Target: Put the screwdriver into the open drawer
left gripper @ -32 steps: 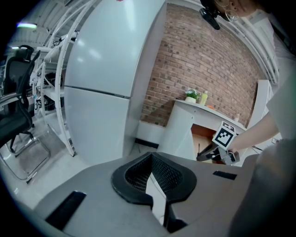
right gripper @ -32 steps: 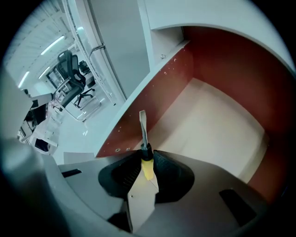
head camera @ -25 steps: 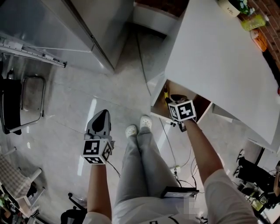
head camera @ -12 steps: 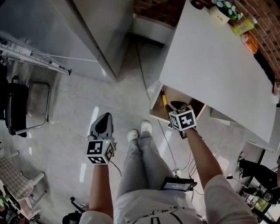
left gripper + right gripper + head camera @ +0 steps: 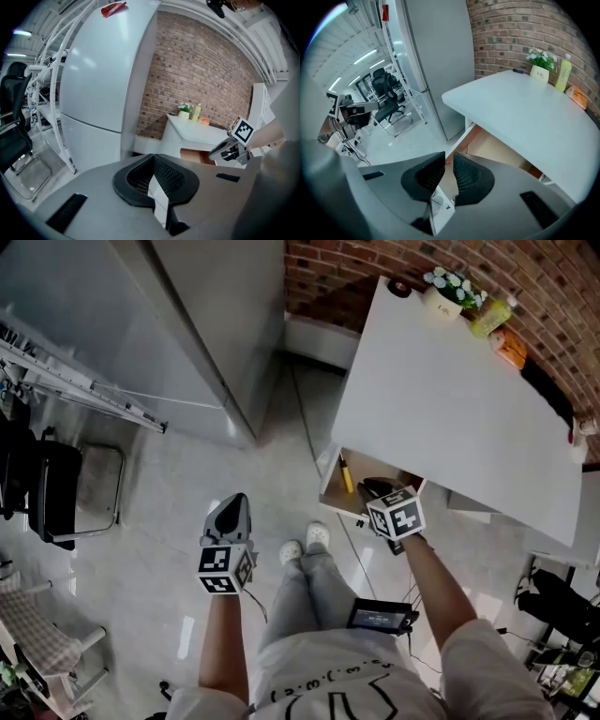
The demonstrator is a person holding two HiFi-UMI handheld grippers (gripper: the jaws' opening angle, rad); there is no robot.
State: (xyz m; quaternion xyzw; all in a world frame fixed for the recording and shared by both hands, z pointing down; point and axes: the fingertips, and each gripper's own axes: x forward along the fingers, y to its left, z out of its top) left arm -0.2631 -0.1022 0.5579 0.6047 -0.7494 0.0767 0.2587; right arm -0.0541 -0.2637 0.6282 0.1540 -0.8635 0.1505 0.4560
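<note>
Finishing up: screwdriver (image 5: 345, 474) lies in the open drawer (image 5: 327, 484).
Right hand-held gripper (image 5: 374, 489) empty, jaws slightly parted; next, draw it clear.

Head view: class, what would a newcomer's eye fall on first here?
The big white table against the brick wall, with an open drawer under its near edge and a yellow screwdriver lying in it. The right gripper hangs just over that drawer; the left gripper points at the floor.
</note>
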